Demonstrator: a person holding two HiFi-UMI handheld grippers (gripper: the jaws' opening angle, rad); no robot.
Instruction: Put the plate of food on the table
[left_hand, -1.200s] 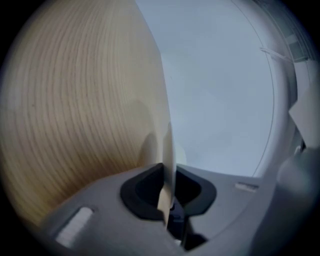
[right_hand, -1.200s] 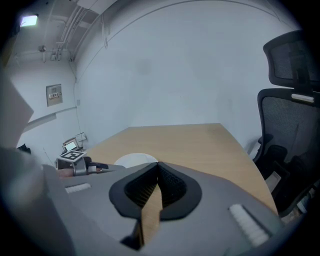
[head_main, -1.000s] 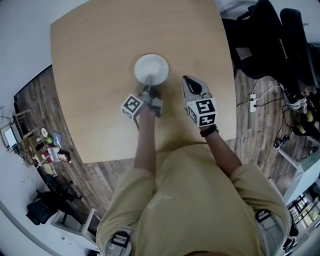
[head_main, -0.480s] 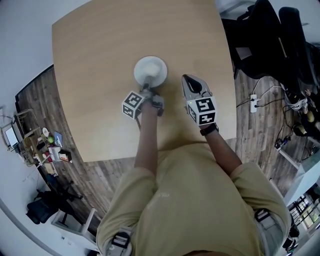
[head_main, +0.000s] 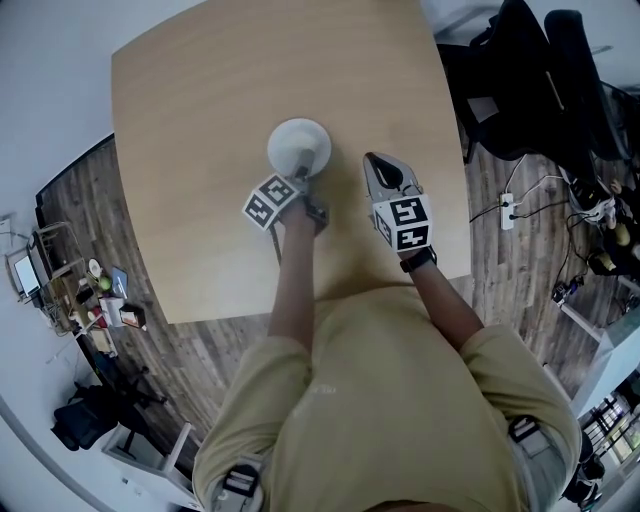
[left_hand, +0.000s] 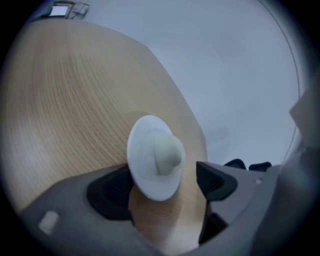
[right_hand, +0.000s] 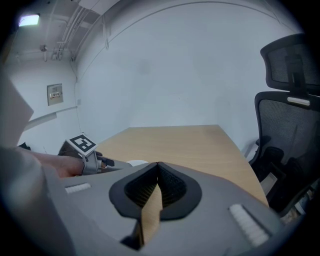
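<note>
Left gripper view: left claw (left_hand: 165, 186) just opening, blurry plate (left_hand: 146, 159) seemingly loose between; right claw (right_hand: 156, 175) closed.

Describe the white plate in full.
The plate is small, round, white and glossy, like ceramic, with a pale rounded lump of food at its middle. It sits flat on the wooden table, near its centre. The left gripper, whose fingers have just been opening, straddles its near edge without clamping it.
</note>
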